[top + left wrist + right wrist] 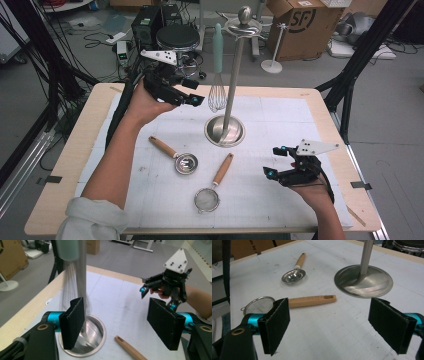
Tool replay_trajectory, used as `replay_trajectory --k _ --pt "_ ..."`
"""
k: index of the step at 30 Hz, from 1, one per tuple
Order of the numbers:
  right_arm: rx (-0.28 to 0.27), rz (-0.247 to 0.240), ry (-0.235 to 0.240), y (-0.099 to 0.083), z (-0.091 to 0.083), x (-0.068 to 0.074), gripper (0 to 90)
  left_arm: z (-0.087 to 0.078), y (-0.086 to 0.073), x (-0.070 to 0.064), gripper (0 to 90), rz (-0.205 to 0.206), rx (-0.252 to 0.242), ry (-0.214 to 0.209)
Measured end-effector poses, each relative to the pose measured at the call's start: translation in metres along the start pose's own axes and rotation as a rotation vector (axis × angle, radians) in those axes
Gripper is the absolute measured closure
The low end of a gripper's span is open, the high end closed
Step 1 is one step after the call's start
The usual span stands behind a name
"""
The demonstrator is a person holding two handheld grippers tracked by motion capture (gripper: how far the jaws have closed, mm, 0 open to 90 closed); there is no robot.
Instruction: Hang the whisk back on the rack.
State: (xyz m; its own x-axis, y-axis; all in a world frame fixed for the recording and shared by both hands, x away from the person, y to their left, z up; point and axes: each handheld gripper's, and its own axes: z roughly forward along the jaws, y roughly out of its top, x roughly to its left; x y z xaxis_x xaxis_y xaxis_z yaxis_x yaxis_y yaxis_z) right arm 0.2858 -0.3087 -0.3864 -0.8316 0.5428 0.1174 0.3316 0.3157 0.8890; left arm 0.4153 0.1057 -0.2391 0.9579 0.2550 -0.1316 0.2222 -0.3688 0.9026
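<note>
A whisk (217, 90) with a pale green handle hangs from a metal stand (226, 131) at the table's centre. The left gripper (192, 98) hovers at the whisk's nine o'clock, jaws wide apart and empty. The right gripper (277, 161), at the stand's four o'clock, is likewise spread wide, holding nothing.

In the left gripper view, the mint-green-handled wire whisk (68, 277) is showing blurred, its handle running off the top edge, and the left black pad is covering part of the round steel stand base (96, 336). The wooden handle (130, 350) is leaving the bottom edge there. In the right gripper view, the round mesh strainer (258, 303) is lying partly behind a jaw.
</note>
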Motion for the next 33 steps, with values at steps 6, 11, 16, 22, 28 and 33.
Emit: replay_trajectory --k 6,11,16,22,28,33 --pt "-0.003 -0.007 0.0 0.0 0.0 0.0 16.7 0.0 -0.012 -0.004 25.8 -0.008 0.001 -0.024" --pt "0.002 -0.005 -0.001 0.0 0.001 0.0 16.7 -0.004 -0.025 -0.007 22.5 -0.015 -0.022 -0.02" --pt "0.006 -0.006 0.002 0.0 0.002 0.0 16.6 -0.008 -0.034 -0.01 19.6 -0.02 -0.03 -0.012" --pt "0.004 -0.007 0.003 0.0 0.002 0.0 16.7 -0.012 -0.053 -0.012 14.8 -0.042 -0.053 0.043" --pt "0.01 -0.004 0.002 0.0 0.003 0.001 16.7 -0.008 -0.076 -0.014 11.3 -0.07 -0.051 0.067" --pt "0.007 -0.008 -0.001 0.0 0.003 0.0 16.7 -0.004 -0.087 -0.019 11.0 -0.071 -0.046 0.084"
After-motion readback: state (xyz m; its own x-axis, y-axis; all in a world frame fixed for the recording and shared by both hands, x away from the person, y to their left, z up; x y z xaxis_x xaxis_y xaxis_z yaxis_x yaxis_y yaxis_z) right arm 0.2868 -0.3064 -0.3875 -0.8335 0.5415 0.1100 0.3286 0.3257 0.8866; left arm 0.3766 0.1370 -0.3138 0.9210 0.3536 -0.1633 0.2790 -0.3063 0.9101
